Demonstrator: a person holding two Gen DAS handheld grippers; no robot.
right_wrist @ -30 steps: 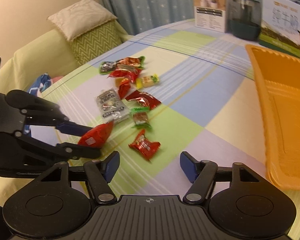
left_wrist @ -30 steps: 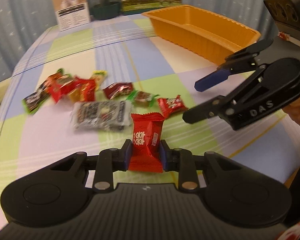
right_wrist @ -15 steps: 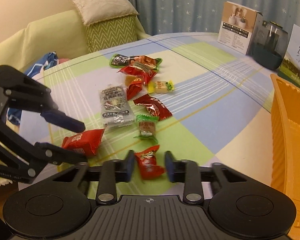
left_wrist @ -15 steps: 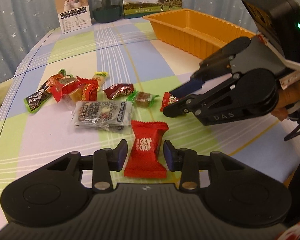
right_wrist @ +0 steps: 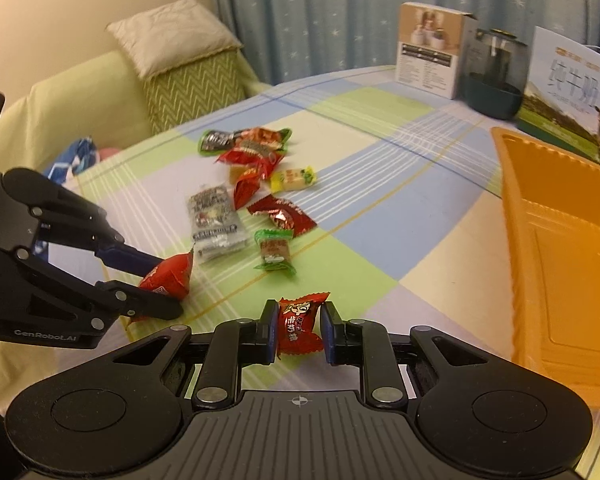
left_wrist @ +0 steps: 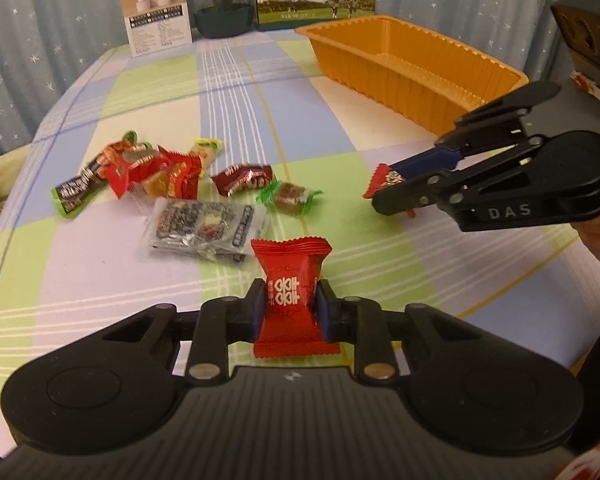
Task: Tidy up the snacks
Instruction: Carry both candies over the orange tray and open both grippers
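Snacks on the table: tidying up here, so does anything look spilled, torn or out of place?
Nothing looks torn or spilled. The loose snack pile lies scattered on the tablecloth, while the orange tray is empty. Each tongs holds one red candy: left tongs, right tongs.

Bare tablecloth [left_wrist: 228,92] between snack pile [left_wrist: 160,176] and orange tray [left_wrist: 412,68] (boxes [left_wrist: 156,12] only along the far edge)

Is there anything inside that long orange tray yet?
The orange tray looks empty: its ribbed floor shows bare in both views. Its near inner wall hides a strip of floor in the left wrist view.
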